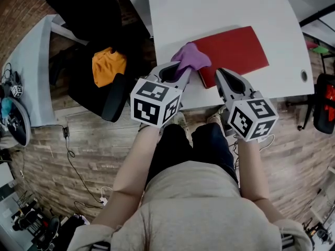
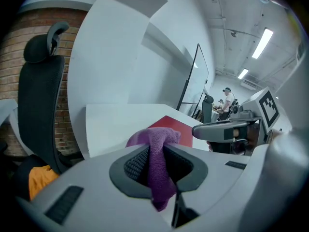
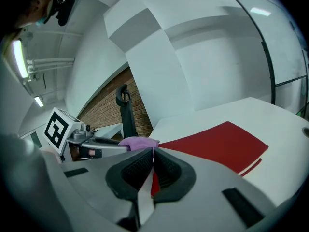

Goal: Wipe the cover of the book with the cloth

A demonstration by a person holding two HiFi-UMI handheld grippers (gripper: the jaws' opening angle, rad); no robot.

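Note:
A red book (image 1: 233,52) lies flat on the white desk (image 1: 209,9), near its front edge. My left gripper (image 1: 184,73) is shut on a purple cloth (image 1: 191,57) that bunches over the book's left corner. In the left gripper view the cloth (image 2: 157,163) hangs between the jaws, with the red book (image 2: 171,126) just beyond. My right gripper (image 1: 219,77) is shut with nothing in it, held at the desk's front edge by the book's near side. The right gripper view shows the book (image 3: 217,146) ahead and the cloth (image 3: 137,142) to the left.
A black office chair (image 1: 89,46) with an orange cloth (image 1: 108,66) on its seat stands left of the desk. A second grey table (image 1: 31,72) with gear lies at far left. Cables (image 1: 73,156) trail on the wooden floor. A hole (image 1: 304,75) sits at the desk's right corner.

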